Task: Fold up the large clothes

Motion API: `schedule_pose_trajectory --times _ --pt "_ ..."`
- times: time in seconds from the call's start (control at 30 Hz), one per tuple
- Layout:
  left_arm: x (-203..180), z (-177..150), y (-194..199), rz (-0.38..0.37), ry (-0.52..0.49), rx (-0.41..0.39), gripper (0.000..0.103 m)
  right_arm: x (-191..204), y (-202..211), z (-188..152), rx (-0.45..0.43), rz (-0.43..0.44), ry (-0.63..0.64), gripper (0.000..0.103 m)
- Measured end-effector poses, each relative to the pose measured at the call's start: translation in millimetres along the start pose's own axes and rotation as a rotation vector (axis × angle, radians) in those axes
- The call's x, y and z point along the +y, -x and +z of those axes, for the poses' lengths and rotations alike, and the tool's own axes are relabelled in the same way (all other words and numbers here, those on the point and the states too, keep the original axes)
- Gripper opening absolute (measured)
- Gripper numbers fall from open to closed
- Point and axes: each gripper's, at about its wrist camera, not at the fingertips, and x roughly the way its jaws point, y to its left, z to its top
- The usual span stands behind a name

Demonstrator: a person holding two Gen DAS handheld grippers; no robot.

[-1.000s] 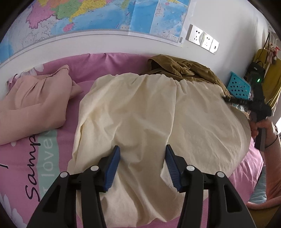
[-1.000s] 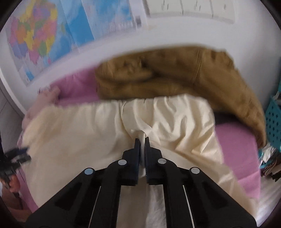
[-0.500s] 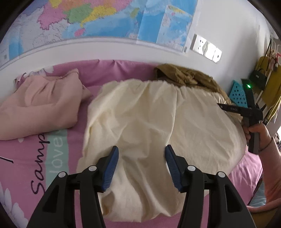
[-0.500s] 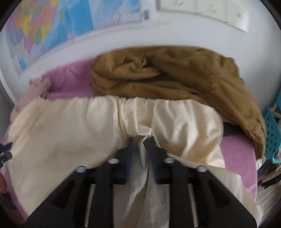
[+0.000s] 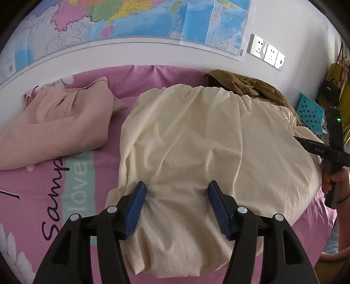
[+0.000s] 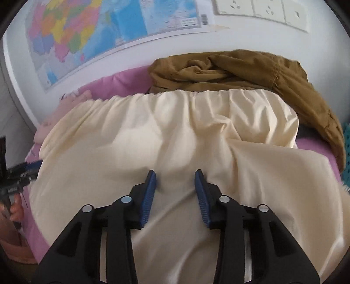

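A large cream garment (image 5: pixel 207 142) lies spread on the pink bedsheet (image 5: pixel 76 174), its gathered edge toward the wall. My left gripper (image 5: pixel 177 190) hovers over its near-left part. The jaws are opening, and cloth lies under them, not pinched. My right gripper (image 6: pixel 175 177) stands open just above the cream garment (image 6: pixel 175 131), with nothing between its blue pads (image 6: pixel 151 185). The left wrist view shows the right gripper (image 5: pixel 306 142) at the garment's right edge, held by a hand (image 5: pixel 336 181). The right wrist view shows the left gripper (image 6: pixel 26 168) at the garment's left edge.
A folded pale pink garment (image 5: pixel 59 124) lies at the left of the bed. A crumpled brown garment (image 6: pixel 240 70) lies by the wall behind the cream one. A blue perforated basket (image 5: pixel 310 111) stands at the right. A map (image 5: pixel 131 19) and wall sockets (image 5: pixel 266 52) are behind.
The right gripper, shut on a fold of the cream garment before, has opened and let it drop flat. The left jaws stand a little wider, and both grippers have sunk slightly.
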Motion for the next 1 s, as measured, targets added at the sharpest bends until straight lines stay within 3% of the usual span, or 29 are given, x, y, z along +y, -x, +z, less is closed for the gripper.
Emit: schedule_pose_trajectory --times 0.23,0.3,0.37,0.57,0.77,1.0 --pt "-12.1 -1.7 5.6 0.065 -0.022 -0.005 0.059 -1.2 9.3 3.0 0.009 0.008 -0.041 0.034" --pt "-13.0 -1.6 10.2 0.073 -0.022 -0.013 0.059 -0.5 24.7 0.6 -0.01 0.018 -0.045 0.045" --pt "-13.5 -1.4 16.0 0.074 -0.02 -0.021 0.059 1.2 37.8 -2.5 -0.025 0.021 -0.04 0.047" --pt "-16.3 -6.4 34.5 0.079 -0.016 -0.054 0.059 5.3 71.6 -16.3 -0.067 0.054 -0.055 0.047" --pt "-7.1 -14.6 30.4 0.067 0.015 -0.03 0.06 12.6 43.9 -33.2 0.021 0.043 -0.022 0.046" --pt "-1.0 -19.7 24.1 0.068 0.049 -0.01 0.06 10.9 34.0 -33.8 0.031 0.044 -0.065 0.046"
